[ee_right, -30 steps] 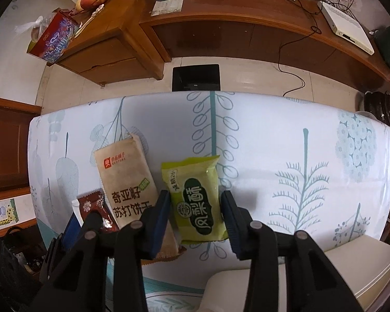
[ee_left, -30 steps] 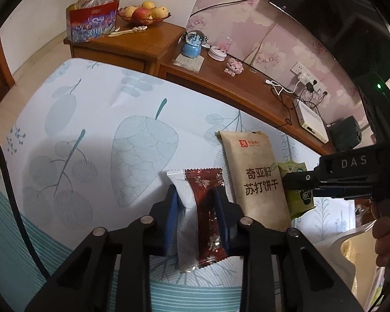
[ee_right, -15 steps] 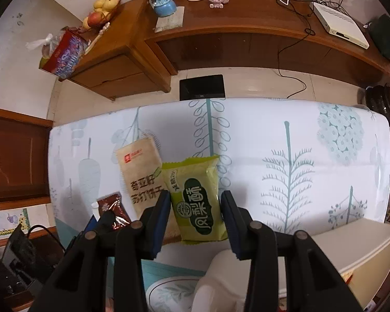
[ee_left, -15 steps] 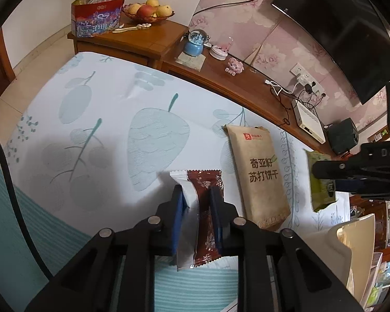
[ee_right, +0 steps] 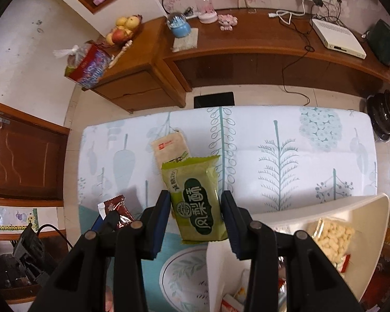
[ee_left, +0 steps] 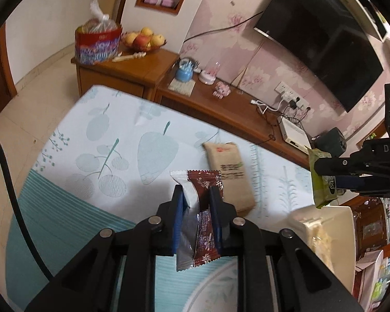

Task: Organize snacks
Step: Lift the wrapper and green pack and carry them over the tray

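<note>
My left gripper (ee_left: 196, 195) is shut on a brown-and-white snack packet (ee_left: 199, 208) and holds it above the table. My right gripper (ee_right: 195, 202) is shut on a green snack packet (ee_right: 196, 200), lifted over the near edge of a cream storage box (ee_right: 361, 208). The green packet (ee_left: 322, 179) and right gripper (ee_left: 332, 174) also show in the left wrist view, and the brown packet (ee_right: 117, 210) in the right wrist view. A tan cracker packet (ee_left: 230, 176) lies flat on the tablecloth; it also shows in the right wrist view (ee_right: 169, 148).
The cream box (ee_left: 343, 223) at the right holds bagged snacks (ee_right: 330, 236). The table has a leaf-print cloth (ee_left: 104, 140). A wooden sideboard (ee_right: 247, 41) beyond carries a fruit bowl (ee_left: 143, 39), a red bag (ee_left: 97, 44), cables and a router (ee_right: 338, 37).
Both grippers have risen from the table, each with its packet. The green packet has left the cloth and moved toward the cream box. The tan packet has stayed in place.
</note>
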A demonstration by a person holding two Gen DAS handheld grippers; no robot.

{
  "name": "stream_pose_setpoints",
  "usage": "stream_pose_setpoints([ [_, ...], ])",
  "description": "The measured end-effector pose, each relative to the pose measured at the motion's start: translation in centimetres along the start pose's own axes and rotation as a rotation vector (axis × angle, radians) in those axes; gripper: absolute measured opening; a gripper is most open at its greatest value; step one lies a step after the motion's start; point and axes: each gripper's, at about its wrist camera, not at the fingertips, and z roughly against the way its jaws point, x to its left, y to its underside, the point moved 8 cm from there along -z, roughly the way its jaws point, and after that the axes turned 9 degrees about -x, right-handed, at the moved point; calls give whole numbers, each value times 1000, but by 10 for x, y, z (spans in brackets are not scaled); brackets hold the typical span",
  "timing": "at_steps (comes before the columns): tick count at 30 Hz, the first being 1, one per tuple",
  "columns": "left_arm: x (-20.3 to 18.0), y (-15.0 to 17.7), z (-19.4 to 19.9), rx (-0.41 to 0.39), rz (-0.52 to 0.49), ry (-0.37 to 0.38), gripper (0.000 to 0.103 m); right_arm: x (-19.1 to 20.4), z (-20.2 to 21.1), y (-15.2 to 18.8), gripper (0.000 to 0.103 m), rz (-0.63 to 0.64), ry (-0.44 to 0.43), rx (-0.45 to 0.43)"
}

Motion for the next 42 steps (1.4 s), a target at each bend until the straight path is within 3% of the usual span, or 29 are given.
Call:
stream_pose_setpoints([
  [8, -37, 0, 54, -72, -25, 52, 18, -9, 51, 16, 40, 17, -15, -57],
  [19, -101, 25, 94, -79, -95, 143, 18, -49, 106, 46, 40, -3, -12, -112],
  [31, -169, 66, 103, -48, -214, 219, 18, -120, 131, 107, 40, -83, -3, -111],
  [42, -198, 96, 102, 27, -295, 222, 19, -178, 129, 165, 40, -92, 92, -151],
])
